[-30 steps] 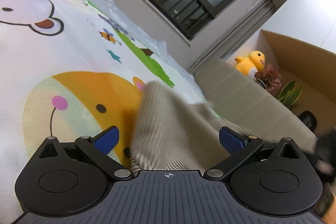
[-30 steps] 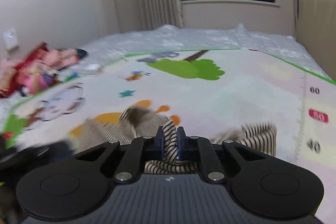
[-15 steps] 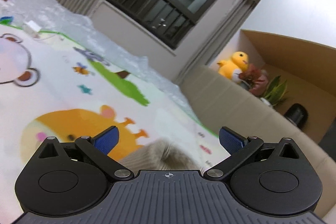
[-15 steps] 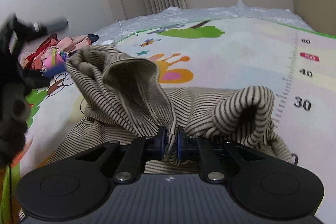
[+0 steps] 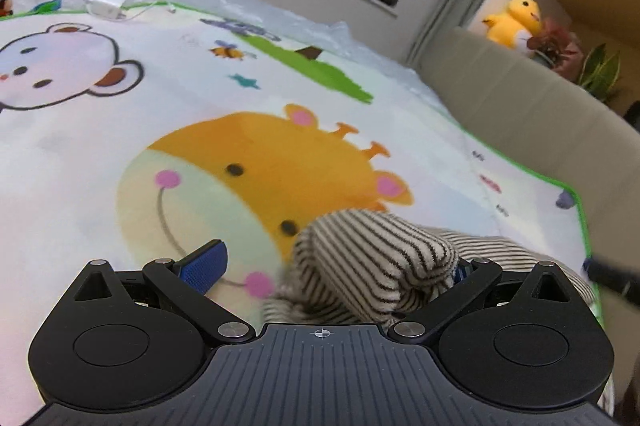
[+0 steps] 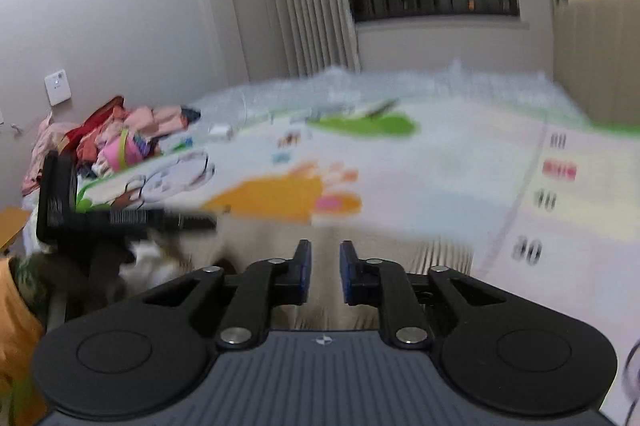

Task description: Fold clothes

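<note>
My left hand-held gripper (image 5: 334,262) is matt black plastic with dull metal pivot pins; its fingers (image 5: 204,260) carry blue, finely knurled pads. Between them bulges a soft, ribbed knit striped garment (image 5: 372,258), fuzzy in finish. It lies on the play mat (image 5: 100,154), smooth with a slight sheen. At 11 o'clock sits a glossy white plastic charger (image 5: 106,4); at 2 o'clock, a plush yellow toy (image 5: 512,22). My right hand-held gripper (image 6: 323,272) has the same matt plastic.

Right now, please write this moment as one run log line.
left gripper: open, around striped knit garment | right gripper: open, empty | cartoon play mat: under garment
</note>
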